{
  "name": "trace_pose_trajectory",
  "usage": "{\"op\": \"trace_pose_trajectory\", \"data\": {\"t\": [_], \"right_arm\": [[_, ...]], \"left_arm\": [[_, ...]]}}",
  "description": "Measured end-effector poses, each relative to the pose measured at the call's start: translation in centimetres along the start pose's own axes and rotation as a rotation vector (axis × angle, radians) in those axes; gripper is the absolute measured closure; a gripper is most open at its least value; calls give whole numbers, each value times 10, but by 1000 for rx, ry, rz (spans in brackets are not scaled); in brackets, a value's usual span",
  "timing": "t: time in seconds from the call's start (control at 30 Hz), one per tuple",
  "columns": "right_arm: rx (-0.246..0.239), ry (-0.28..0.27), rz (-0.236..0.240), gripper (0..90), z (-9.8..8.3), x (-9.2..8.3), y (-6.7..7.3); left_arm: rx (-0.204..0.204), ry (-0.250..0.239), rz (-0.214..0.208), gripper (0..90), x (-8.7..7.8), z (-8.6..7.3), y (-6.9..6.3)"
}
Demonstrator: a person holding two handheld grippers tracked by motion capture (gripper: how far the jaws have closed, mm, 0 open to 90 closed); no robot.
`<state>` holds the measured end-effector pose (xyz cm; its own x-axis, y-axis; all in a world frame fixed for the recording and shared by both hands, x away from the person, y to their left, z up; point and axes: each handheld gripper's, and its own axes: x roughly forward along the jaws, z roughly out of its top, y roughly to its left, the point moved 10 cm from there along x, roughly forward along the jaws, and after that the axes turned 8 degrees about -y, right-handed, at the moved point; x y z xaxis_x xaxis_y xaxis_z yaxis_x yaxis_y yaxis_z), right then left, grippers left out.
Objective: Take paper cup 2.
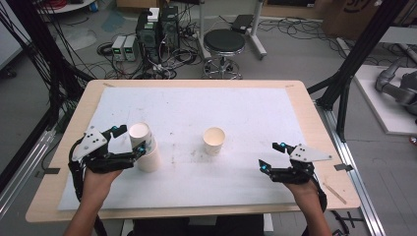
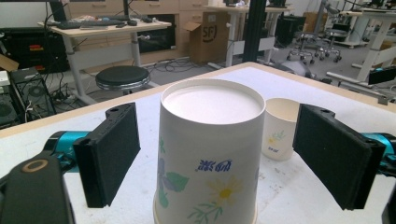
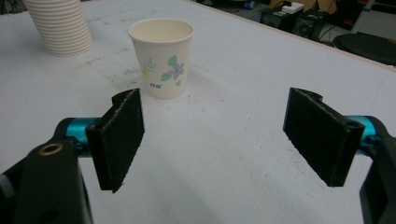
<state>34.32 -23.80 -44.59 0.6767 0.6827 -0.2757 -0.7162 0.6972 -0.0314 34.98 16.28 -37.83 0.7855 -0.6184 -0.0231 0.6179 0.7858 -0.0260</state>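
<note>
Your left gripper (image 2: 215, 154) straddles the inverted cup stack (image 2: 210, 149) near the table's left edge, jaws open, probably untouched; close squarely next.

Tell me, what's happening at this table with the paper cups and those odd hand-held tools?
A person holds a two-jaw claw tool in each hand over a white-covered table. The left claw straddles an upside-down stack of paper cups; its pads stand apart from the stack, not pressing on it. A single cup stands upright, alone, near the middle of the table. The right claw is open with nothing between its pads, and it points toward that single cup.
</note>
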Motion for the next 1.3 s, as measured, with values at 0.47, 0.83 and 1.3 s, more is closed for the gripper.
{"op": "trace_pose_trajectory", "data": {"t": [0.47, 0.83, 1.3], "right_arm": [[-1, 4, 3, 212, -1, -1, 0], [2, 5, 2, 213, -2, -2, 0], [6, 8, 4, 213, -2, -2, 0]], "left_arm": [[-18, 28, -8, 211, 15, -5, 1], [-27, 29, -17, 336, 15, -2, 2], [-36, 2, -16, 340, 14, 12, 4]]}}
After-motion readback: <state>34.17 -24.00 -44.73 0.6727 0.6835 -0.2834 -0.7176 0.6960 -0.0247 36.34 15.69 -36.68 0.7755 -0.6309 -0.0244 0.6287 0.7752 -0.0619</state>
